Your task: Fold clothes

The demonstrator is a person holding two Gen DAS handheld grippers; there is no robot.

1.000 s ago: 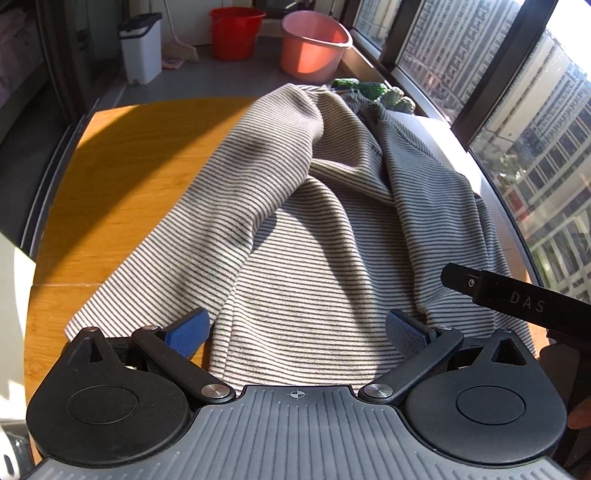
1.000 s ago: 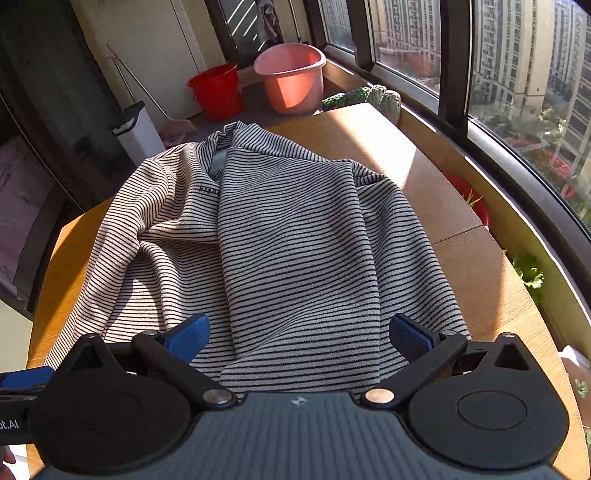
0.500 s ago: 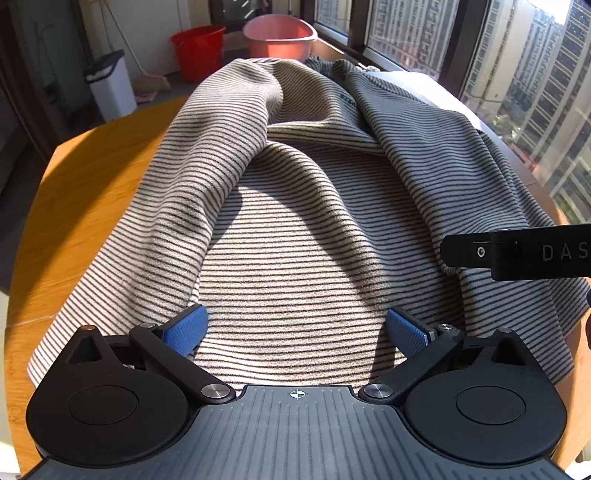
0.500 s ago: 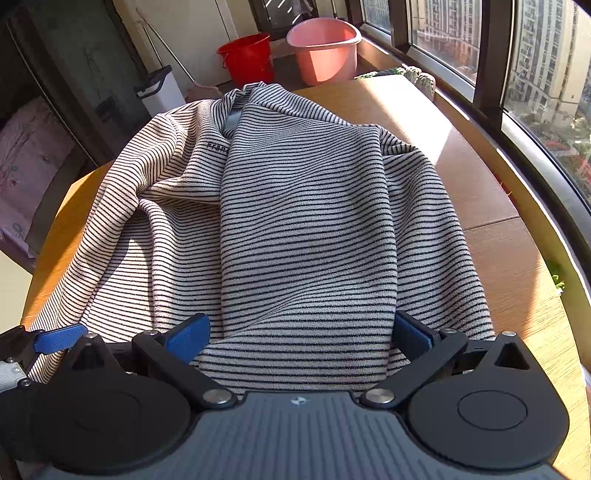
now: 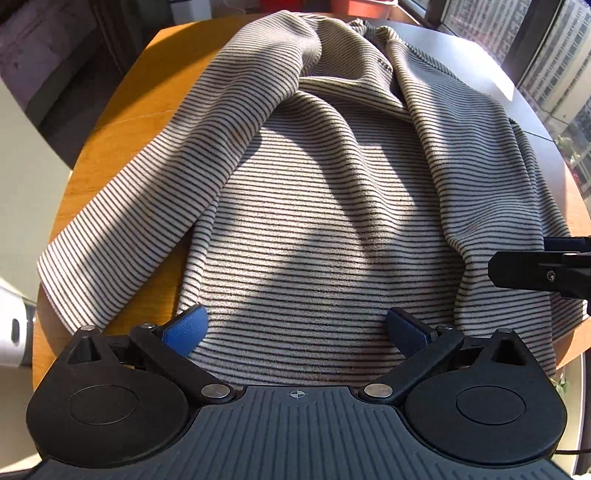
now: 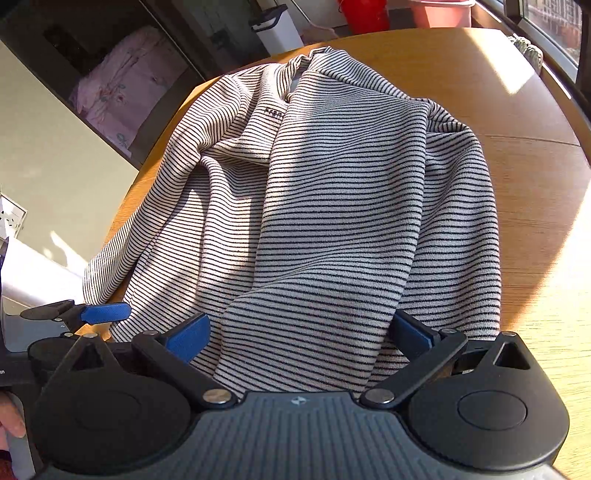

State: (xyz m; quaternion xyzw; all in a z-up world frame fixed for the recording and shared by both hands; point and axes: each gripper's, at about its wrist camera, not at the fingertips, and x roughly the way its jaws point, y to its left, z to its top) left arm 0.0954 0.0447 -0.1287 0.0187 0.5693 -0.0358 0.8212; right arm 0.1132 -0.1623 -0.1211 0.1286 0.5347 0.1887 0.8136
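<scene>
A beige sweater with thin dark stripes [image 5: 314, 206] lies rumpled on a round wooden table [image 5: 110, 122], collar at the far end, one sleeve running out to the left. It also shows in the right wrist view [image 6: 332, 221], with its right half folded over the middle. My left gripper [image 5: 295, 328] is open, its blue pads just above the sweater's near hem. My right gripper [image 6: 301, 334] is open, its fingers either side of the near hem at the folded part. Each gripper shows at the edge of the other's view.
The table's edge [image 6: 554, 332] curves close on the right, with bare wood beside the sweater. A window [image 5: 554, 55] runs along the right side. A red bucket [image 6: 365, 14] and a white bin [image 6: 277, 26] stand on the floor beyond the table.
Both grippers have tilted down and moved closer to the sweater's near hem. The jaws have stayed open. The sweater has not moved.
</scene>
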